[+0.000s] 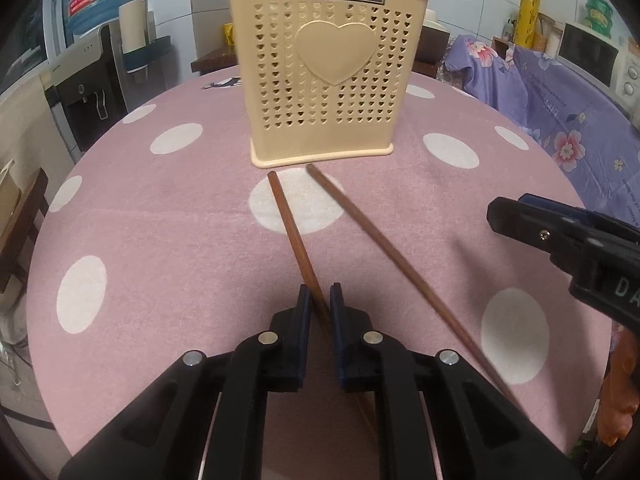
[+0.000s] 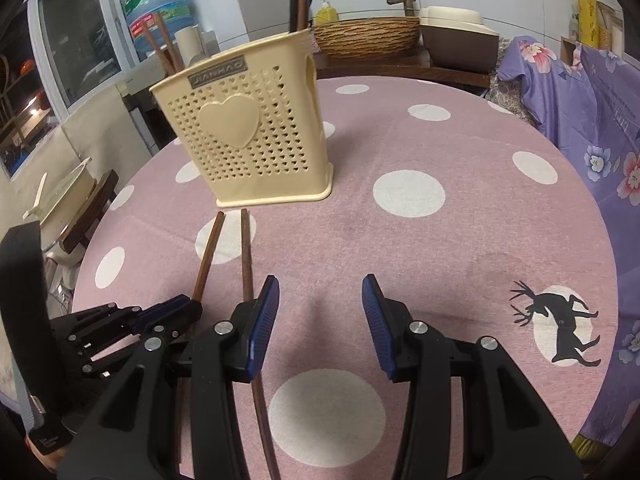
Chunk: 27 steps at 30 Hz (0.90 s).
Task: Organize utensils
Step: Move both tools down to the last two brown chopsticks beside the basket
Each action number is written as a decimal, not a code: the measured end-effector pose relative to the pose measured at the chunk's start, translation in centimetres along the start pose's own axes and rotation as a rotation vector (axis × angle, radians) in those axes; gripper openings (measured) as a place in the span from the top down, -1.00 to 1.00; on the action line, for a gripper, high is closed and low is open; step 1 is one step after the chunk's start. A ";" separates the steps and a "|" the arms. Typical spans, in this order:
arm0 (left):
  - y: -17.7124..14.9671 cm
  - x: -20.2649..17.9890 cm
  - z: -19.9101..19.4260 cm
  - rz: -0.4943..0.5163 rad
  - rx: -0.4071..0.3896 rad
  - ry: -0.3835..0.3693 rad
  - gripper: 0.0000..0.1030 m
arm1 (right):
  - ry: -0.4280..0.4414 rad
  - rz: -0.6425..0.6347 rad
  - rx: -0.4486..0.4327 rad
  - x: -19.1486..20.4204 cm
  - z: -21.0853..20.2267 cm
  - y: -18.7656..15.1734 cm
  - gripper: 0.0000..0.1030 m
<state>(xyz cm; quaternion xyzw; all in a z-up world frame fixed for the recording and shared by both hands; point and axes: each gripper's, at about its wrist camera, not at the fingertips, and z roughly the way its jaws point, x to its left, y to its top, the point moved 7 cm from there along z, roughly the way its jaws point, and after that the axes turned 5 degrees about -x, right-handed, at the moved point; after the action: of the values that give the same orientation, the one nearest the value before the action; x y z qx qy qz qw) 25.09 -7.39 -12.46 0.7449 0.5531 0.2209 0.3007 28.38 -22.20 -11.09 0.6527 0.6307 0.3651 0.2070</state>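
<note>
We see a round table with a pink dotted cloth (image 1: 168, 216) under both tools. Ahead of the jaws stands a cream utensil holder (image 1: 326, 76) with some chopsticks already inside. Our right gripper (image 2: 320, 300) has its jaws spread wide, with only cloth between them. Our left gripper (image 1: 320, 304) has its jaws pressed on one chopstick (image 1: 289, 220). The second chopstick (image 1: 372, 240) lies on the cloth just right of these jaws, pointing to the holder.

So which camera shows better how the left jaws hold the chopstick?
The left wrist view: the left gripper closes on the chopstick mid-frame. The right wrist view shows that grip only sideways, at its left edge.
</note>
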 end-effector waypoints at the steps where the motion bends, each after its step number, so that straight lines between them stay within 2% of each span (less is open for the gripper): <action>1: -0.2 0.5 -0.2 0.000 0.001 0.006 0.80 | 0.008 -0.004 0.009 0.2 0.2 -0.2 0.14; 7: -1.0 3.0 -1.0 -0.037 0.015 0.000 0.80 | 0.072 -0.018 0.082 2.0 1.9 -1.0 0.14; 14: -0.7 3.1 -0.7 -0.060 0.024 -0.021 0.78 | 0.096 -0.066 0.132 3.6 3.7 -1.1 0.14; 15: -0.5 3.2 -0.6 -0.059 0.023 -0.017 0.76 | 0.095 -0.074 0.137 3.7 3.9 -1.0 0.14; 17: 0.0 3.6 -0.3 -0.061 0.018 -0.010 0.56 | 0.107 -0.096 0.151 4.1 4.4 -0.9 0.14; 19: 0.6 4.0 0.3 -0.081 0.026 -0.021 0.45 | 0.124 -0.116 0.168 4.6 5.0 -0.8 0.14; 22: 1.4 4.2 1.2 -0.075 0.032 -0.013 0.44 | 0.132 -0.152 0.190 5.4 6.0 -0.6 0.15; 27: 2.8 4.8 2.5 -0.061 0.043 0.021 0.44 | 0.109 -0.232 0.200 6.7 7.7 0.2 0.32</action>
<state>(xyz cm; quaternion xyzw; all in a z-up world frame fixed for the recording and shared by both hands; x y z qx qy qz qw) 30.13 -3.87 -12.36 0.7316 0.5831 0.2075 0.2857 33.77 -14.26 -14.44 0.5721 0.7454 0.3089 0.1472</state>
